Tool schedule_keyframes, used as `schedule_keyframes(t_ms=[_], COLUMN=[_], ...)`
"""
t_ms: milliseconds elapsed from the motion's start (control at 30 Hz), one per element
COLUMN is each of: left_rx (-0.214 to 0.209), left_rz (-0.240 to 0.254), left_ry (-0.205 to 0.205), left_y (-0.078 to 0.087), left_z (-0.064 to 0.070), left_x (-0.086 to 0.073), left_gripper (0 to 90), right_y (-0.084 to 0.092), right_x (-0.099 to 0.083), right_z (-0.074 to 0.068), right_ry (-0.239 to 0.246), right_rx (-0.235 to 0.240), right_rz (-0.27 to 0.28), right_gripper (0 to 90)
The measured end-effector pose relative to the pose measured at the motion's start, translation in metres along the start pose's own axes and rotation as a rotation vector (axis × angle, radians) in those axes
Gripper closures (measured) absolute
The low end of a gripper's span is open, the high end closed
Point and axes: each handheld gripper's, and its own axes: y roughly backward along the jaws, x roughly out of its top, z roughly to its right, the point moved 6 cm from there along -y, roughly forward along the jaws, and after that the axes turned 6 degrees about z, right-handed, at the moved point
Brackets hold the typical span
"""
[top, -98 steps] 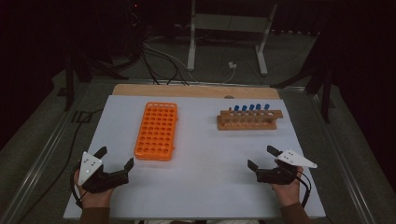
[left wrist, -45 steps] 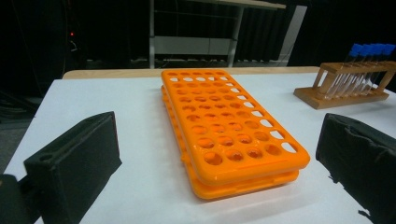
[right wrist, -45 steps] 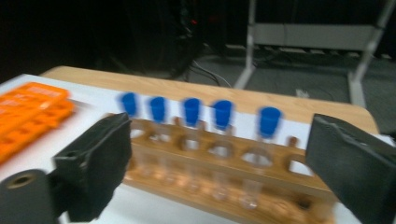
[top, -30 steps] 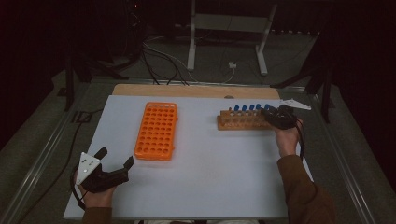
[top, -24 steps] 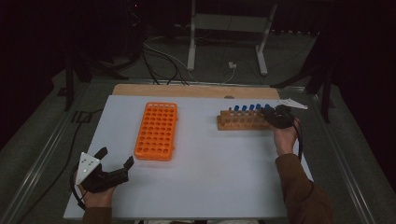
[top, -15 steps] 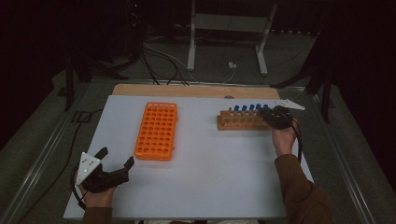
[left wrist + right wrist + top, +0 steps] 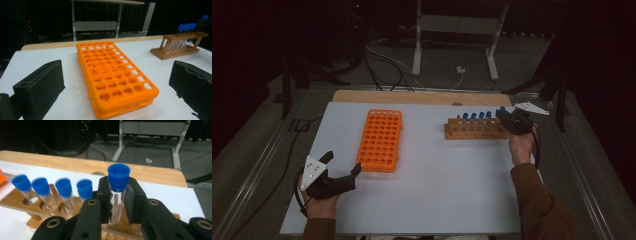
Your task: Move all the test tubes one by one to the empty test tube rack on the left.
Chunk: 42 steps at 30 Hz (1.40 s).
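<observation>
R tongs [image 7: 117, 202] clamped on a blue-capped tube [image 7: 118, 192], w/ jaws having just closed on it; the tube stands at the 3 o'clock end of the wooden rack [image 7: 474, 129], toward 2 o'clock on the bench [image 7: 437, 190]. Four more tubes [image 7: 41, 188] in the rack beside it. L tongs [image 7: 343, 167] wide open, holding nothing, at 8 o'clock, just by the orange rack [image 7: 381, 140].

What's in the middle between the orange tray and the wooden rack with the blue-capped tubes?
Nothing: in the high view, only bare white table lies between the orange tray and the wooden rack.
</observation>
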Motion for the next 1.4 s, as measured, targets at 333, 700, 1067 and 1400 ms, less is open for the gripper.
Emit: schedule_keyframes(t_ms=[333,700,1067,1400], left_rx=[-0.072,-0.102,-0.209,-0.276], left_rz=[0.043,0.036,0.013,-0.008], left_ry=[-0.050,-0.083,-0.046,-0.040], left_y=[-0.027,-0.053,-0.087,-0.113], left_z=[0.014,0.025,0.054,0.083], left_x=[0.027,0.048,0.051,0.049], left_gripper=[0.6,0.6,0.6,0.7], right_y=[0.016,0.034,0.045,0.040], right_x=[0.026,0.035,0.036,0.031], right_z=[-0.009,-0.021,-0.063,-0.120], right_ry=[0.048,0.071,0.067,0.104], right_rx=[0.023,0.088,0.221,0.351], right_rz=[0.043,0.045,0.068,0.040], right_gripper=[76.4,76.4,76.4,76.2])
